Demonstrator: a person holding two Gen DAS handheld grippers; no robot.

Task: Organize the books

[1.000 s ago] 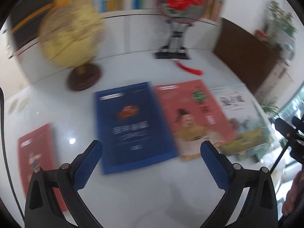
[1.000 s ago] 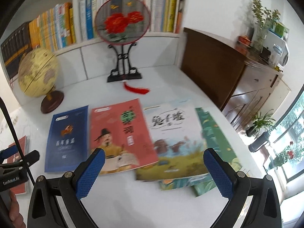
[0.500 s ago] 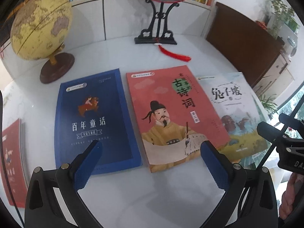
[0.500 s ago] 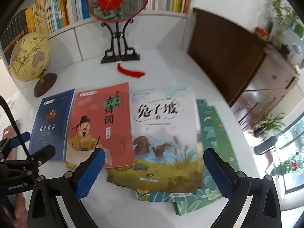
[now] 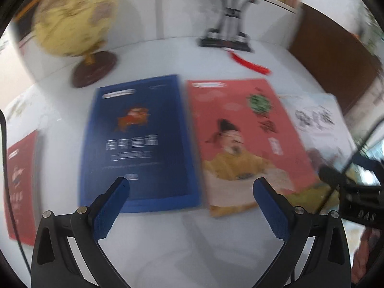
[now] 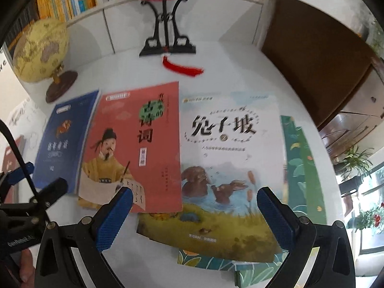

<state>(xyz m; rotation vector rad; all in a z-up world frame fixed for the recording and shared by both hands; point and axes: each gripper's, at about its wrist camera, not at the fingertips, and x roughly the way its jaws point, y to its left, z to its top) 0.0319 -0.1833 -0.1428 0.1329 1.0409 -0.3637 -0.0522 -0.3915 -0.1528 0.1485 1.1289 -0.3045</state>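
A: Where do the books lie?
B: Flat on the white surface [image 6: 216, 72]: the blue book [image 5: 139, 141], the red book [image 6: 134, 144] beside it, and the rabbit book [image 6: 223, 158] overlapping a green book [image 6: 302, 168].
A: And the grippers?
B: The left gripper [image 5: 190, 192] hovers over the blue and red books, jaws wide and empty. The right gripper [image 6: 194, 202] hovers over the red and rabbit books, jaws likewise wide.

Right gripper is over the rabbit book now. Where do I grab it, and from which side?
Probably the rabbit book's near bottom edge, coming in low from the front. It lies flat, overlapping the green book, while the red book covers its left edge, so that raised near edge looks freest. The right gripper is open.
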